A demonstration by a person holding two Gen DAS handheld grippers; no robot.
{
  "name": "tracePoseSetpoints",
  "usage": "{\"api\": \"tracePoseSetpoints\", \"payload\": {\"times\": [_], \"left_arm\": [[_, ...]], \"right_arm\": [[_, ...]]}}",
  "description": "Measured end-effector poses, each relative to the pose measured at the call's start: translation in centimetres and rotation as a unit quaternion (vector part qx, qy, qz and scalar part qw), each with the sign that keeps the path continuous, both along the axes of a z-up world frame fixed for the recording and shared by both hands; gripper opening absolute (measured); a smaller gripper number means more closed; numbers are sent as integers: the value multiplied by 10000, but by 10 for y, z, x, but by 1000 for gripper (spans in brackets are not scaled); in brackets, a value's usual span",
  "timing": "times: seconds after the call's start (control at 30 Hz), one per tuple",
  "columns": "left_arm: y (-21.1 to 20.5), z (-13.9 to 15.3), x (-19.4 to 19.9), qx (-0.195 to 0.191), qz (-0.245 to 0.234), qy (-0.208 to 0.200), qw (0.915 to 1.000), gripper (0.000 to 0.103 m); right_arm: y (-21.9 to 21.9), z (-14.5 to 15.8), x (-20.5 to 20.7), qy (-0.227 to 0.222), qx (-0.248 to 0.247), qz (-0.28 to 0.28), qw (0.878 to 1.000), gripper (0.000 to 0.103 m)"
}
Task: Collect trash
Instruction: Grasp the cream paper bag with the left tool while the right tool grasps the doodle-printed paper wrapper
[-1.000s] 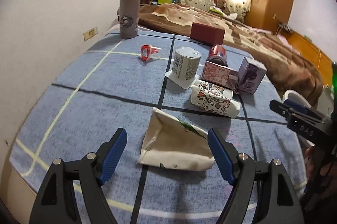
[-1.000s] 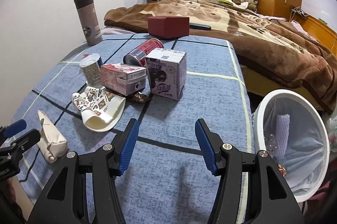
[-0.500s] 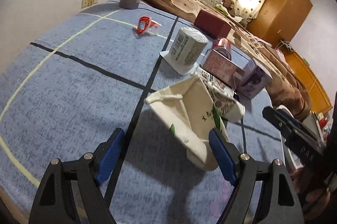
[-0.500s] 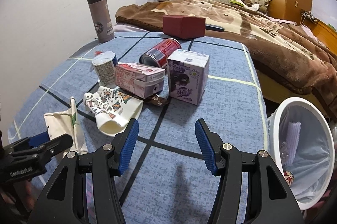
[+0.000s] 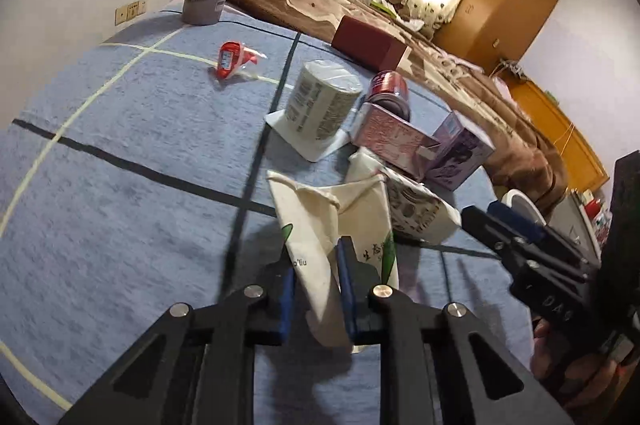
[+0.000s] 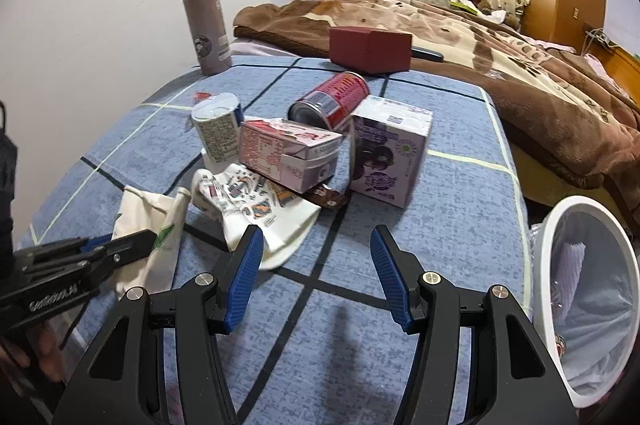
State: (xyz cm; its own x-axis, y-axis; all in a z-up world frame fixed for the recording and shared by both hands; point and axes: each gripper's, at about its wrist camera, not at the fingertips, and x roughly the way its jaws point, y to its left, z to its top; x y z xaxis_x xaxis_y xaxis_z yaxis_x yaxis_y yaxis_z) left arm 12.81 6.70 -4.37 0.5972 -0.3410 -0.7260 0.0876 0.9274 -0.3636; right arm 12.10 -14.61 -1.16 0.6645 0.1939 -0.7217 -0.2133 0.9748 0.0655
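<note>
My left gripper (image 5: 316, 269) is shut on a crumpled cream paper bag (image 5: 320, 221), which also shows in the right wrist view (image 6: 152, 221). Just beyond lie a patterned paper cup (image 6: 256, 201), a pink carton (image 6: 288, 153), a purple carton (image 6: 388, 149), a red can (image 6: 332, 97), a white yogurt cup (image 6: 216, 129) and a red wrapper (image 5: 232, 59). My right gripper (image 6: 316, 273) is open and empty above the blue cloth, near the cup. A white trash bin (image 6: 592, 297) with a liner stands at the right, below the table edge.
A grey thermos (image 6: 206, 21) stands at the back left of the blue checked tablecloth (image 6: 460, 209). A dark red box (image 6: 370, 49) sits at the far edge. A bed with a brown blanket (image 6: 500, 53) lies behind. A wall runs along the left.
My left gripper has closed on the cream bag and tipped it up. The right gripper moved slightly closer to the trash pile, still open.
</note>
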Motion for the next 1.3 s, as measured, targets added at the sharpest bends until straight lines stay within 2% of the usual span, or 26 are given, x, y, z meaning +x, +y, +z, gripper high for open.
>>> {"api": "tracePoseSetpoints", "payload": {"times": [0.07, 0.23, 0.4, 0.53, 0.67, 0.7, 0.77, 0.8, 0.87, 0.97, 1.13, 1.3], "left_arm": [[7, 1, 4, 63, -30, 47, 10000, 21], [13, 15, 8, 738, -96, -191, 9970, 21], [16, 20, 18, 1274, -296, -199, 9912, 21], [18, 15, 20, 1315, -385, -122, 9905, 21], [16, 8, 18, 1136, -378, -16, 9928, 22], [15, 7, 17, 1162, -339, -53, 9926, 24], [16, 3, 16, 1069, -315, -3, 9938, 36], [16, 1, 16, 1001, -304, 31, 9945, 37], [17, -1, 15, 968, -269, 32, 9949, 46], [16, -2, 15, 1052, -176, -9, 9943, 52], [12, -2, 13, 1143, -103, -69, 9934, 54], [2, -1, 10, 1420, -182, -202, 9895, 54]], "right_arm": [[2, -1, 1, -2, 31, 37, 10000, 57], [4, 1, -2, -54, 294, 212, 9993, 57], [17, 5, -5, -217, 363, 660, 9969, 57], [33, -4, 0, -53, 264, 1021, 9944, 57], [44, -13, 9, 122, -137, 1069, 9941, 57], [44, -14, 9, 107, -193, 1065, 9941, 57], [44, -17, 10, 152, -256, 1013, 9944, 57], [43, -18, 10, 197, -235, 989, 9946, 56], [40, -18, 10, 228, -183, 955, 9950, 38], [38, -18, 9, 278, -185, 880, 9956, 26], [35, -17, 8, 259, -73, 780, 9966, 23], [33, -17, 7, 257, 2, 663, 9975, 23]]}}
